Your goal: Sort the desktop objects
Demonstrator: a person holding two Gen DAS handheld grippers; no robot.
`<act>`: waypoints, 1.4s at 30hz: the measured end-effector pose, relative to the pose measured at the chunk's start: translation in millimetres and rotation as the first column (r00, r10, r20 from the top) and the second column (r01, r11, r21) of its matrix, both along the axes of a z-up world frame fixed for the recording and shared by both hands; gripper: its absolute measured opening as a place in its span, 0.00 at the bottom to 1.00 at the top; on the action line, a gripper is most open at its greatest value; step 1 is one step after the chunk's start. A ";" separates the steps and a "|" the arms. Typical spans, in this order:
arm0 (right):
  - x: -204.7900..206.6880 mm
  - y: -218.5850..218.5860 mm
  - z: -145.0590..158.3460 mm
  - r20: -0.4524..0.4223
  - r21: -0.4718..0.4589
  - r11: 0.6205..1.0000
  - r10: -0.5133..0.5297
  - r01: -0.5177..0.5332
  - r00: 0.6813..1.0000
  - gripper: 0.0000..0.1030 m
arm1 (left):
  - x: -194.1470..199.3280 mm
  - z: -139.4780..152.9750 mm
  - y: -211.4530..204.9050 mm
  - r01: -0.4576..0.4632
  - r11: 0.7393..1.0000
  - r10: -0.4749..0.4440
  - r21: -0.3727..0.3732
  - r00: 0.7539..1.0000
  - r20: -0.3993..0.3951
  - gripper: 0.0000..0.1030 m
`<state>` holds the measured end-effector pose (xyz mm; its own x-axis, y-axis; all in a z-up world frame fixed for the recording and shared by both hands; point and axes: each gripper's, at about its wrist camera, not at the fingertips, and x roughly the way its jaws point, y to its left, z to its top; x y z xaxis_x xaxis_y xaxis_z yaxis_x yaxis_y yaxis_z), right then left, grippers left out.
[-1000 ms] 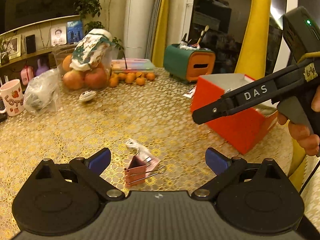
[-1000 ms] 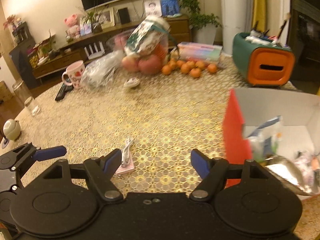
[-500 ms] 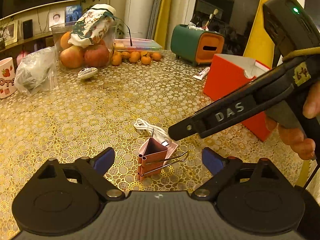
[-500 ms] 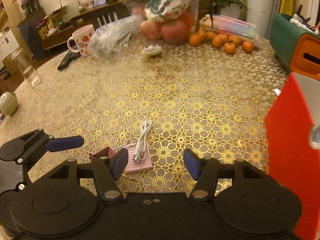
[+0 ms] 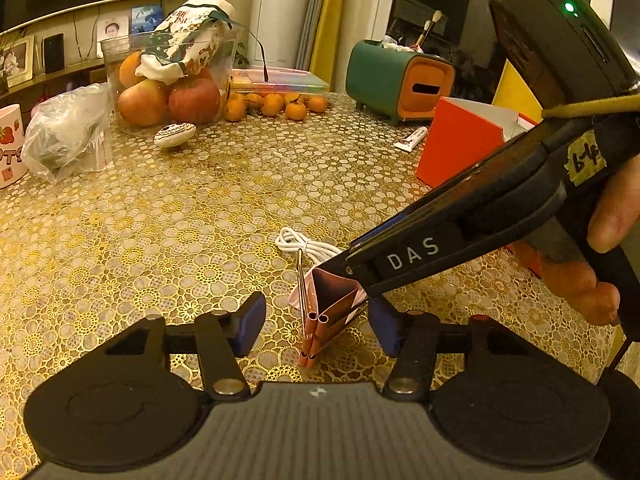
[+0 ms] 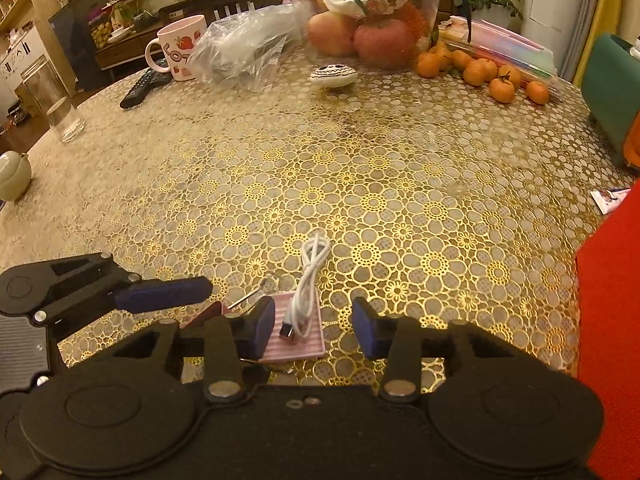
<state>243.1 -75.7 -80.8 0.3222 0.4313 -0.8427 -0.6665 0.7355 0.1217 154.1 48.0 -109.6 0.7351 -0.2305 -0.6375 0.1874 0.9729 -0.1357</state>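
Observation:
A pink binder clip (image 5: 326, 312) stands on the gold lace tablecloth between the blue pads of my left gripper (image 5: 318, 328). Its jaws are closing and the pads stand apart from the clip. Just behind it a pink pad (image 6: 310, 346) carries a coiled white cable (image 6: 308, 280). My right gripper (image 6: 313, 328) straddles the pad and cable, its jaws closing, with a gap still showing at the right pad. In the left wrist view the right gripper (image 5: 356, 270) reaches in from the right over the clip. One left finger (image 6: 160, 292) shows at the left of the right wrist view.
A red box (image 5: 460, 148) stands open at the right. Behind it are a small tube (image 5: 410, 138) and a green-and-orange holder (image 5: 396, 80). At the back are a fruit bowl (image 6: 360, 20), loose oranges (image 6: 480, 70), a plastic bag (image 6: 248, 52), a mug (image 6: 180, 48), a remote (image 6: 144, 86) and a glass (image 6: 64, 118).
Both grippers have come down to the table and narrowed their jaws. The left now has the clip between its pads. The right has swung left from the red box to the pink pad.

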 end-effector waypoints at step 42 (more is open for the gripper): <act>-22.0 -72.4 53.8 0.075 0.187 0.971 -0.169 0.152 0.983 0.09 | -34.5 41.5 -32.2 0.027 0.999 -0.023 -0.030 0.995 0.100 0.12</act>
